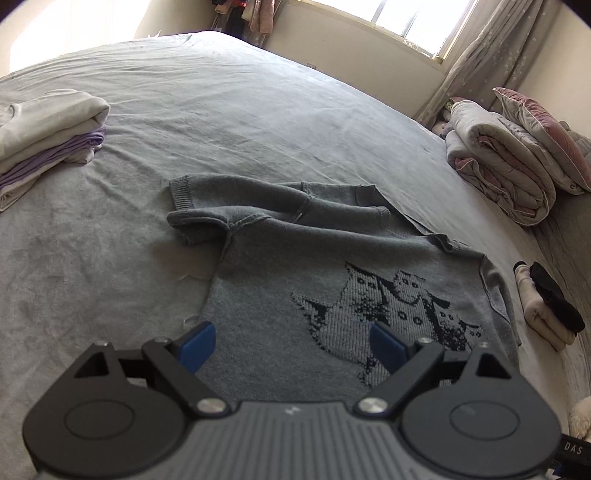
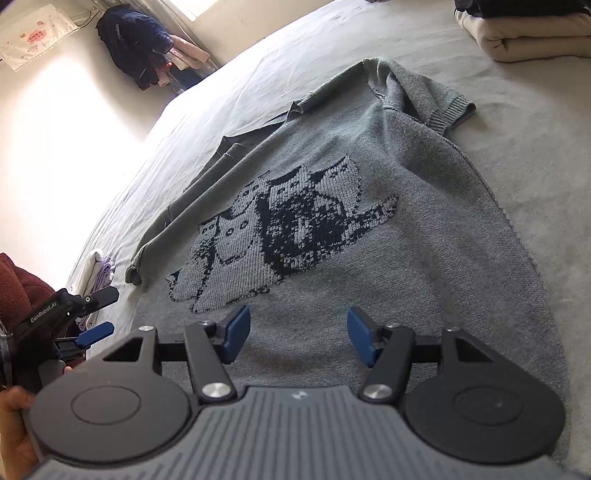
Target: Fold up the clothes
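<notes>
A grey knitted sweater with a dark cat pattern lies spread on the bed, its sleeves folded across the upper part. My left gripper hovers open over its lower body, blue pads wide apart with nothing between them. In the right wrist view the same sweater fills the middle, cat pattern facing up. My right gripper is open above the hem area and holds nothing. The left gripper shows at the left edge there, held by a person's hand.
The grey bed sheet spreads all round. A folded white and lilac stack lies far left. A rolled quilt and pillow sit far right, a small beige and black folded pile nearer. A beige folded garment lies top right.
</notes>
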`<state>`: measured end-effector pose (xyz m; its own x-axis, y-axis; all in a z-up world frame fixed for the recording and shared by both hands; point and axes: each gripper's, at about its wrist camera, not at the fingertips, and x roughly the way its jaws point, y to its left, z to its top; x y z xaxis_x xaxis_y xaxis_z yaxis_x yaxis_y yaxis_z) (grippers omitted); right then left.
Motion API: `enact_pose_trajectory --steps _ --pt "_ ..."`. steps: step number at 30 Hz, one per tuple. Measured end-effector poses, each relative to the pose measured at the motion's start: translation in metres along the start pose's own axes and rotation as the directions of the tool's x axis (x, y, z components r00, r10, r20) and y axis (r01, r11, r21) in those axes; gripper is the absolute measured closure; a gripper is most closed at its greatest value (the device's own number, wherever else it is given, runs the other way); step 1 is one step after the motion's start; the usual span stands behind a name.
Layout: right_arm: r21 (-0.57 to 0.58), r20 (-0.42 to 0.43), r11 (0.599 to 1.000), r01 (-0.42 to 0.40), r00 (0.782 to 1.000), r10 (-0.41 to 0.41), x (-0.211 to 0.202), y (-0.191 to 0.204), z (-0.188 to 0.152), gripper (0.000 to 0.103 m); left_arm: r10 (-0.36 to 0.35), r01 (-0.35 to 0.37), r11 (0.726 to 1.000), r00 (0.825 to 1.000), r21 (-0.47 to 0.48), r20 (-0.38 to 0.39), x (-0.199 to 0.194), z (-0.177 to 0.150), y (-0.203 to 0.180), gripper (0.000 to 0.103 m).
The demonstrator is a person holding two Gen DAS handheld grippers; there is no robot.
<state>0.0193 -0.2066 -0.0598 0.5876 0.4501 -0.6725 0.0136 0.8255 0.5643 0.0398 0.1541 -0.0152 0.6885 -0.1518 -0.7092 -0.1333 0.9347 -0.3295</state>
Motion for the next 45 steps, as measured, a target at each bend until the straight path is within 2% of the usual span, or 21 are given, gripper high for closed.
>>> enact_pose_trajectory --steps 17,25,29,34,38,42,45 --pt "0.007 0.010 1.000 -0.009 1.000 0.009 -0.003 -0.005 0.009 0.039 0.008 -0.008 1.000 1.000 0.023 -0.001 0.002 -0.005 -0.011 0.012" --pt "0.008 0.060 1.000 0.022 0.998 -0.022 -0.022 -0.035 0.021 0.038 0.018 -0.017 0.997 1.000 0.075 -0.005 0.007 -0.011 -0.025 0.012" --pt "0.031 0.078 0.999 0.033 0.996 -0.035 -0.031 -0.057 0.026 0.038 0.000 0.004 0.991 1.000 0.131 -0.029 0.011 -0.016 -0.038 0.012" --pt "0.041 0.088 0.998 0.049 0.995 -0.053 -0.048 -0.084 0.030 0.038 -0.036 0.044 0.975 0.998 0.217 -0.044 0.016 -0.015 -0.068 0.012" --pt "0.051 0.112 0.996 0.078 0.990 -0.083 -0.060 -0.106 0.032 0.038 -0.079 0.087 0.954 0.996 0.286 -0.041 0.023 -0.016 -0.107 0.012" --pt "0.105 0.111 0.994 0.044 0.992 -0.055 -0.063 -0.133 0.032 0.038 -0.139 0.155 0.925 0.988 0.346 -0.073 0.041 -0.025 -0.157 0.013" --pt "0.103 0.109 0.995 0.017 0.994 -0.029 -0.063 -0.138 0.031 0.041 -0.167 0.193 0.891 0.981 0.411 -0.099 0.059 -0.034 -0.204 0.015"
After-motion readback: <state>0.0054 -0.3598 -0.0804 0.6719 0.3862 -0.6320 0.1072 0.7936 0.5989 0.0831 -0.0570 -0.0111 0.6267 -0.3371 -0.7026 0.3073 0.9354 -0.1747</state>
